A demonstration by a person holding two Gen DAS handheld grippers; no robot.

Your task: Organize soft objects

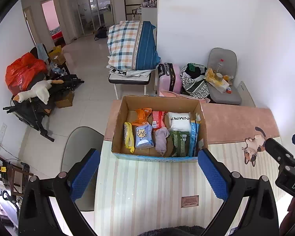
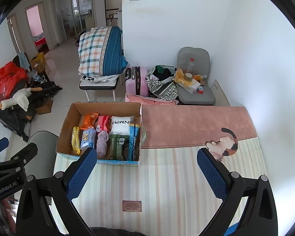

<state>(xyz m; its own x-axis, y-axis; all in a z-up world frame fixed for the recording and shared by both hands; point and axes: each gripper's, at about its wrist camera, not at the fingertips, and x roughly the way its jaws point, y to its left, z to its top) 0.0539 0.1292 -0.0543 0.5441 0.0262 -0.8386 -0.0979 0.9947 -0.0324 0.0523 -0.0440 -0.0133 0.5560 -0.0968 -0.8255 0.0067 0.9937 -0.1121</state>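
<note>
An open cardboard box stands on the striped mat and also shows in the right wrist view. It holds several soft items: an orange pack, a blue tissue pack, a mauve cloth roll, a white pillow pack, a green pack and a yellow-handled pouch. My left gripper is open and empty just in front of the box. My right gripper is open and empty, to the right of the box front.
A cat figure decorates the mat's right side, with a pink rug strip behind. A grey chair stands left of the table. Beyond are a pink suitcase, a bag and a cluttered grey seat.
</note>
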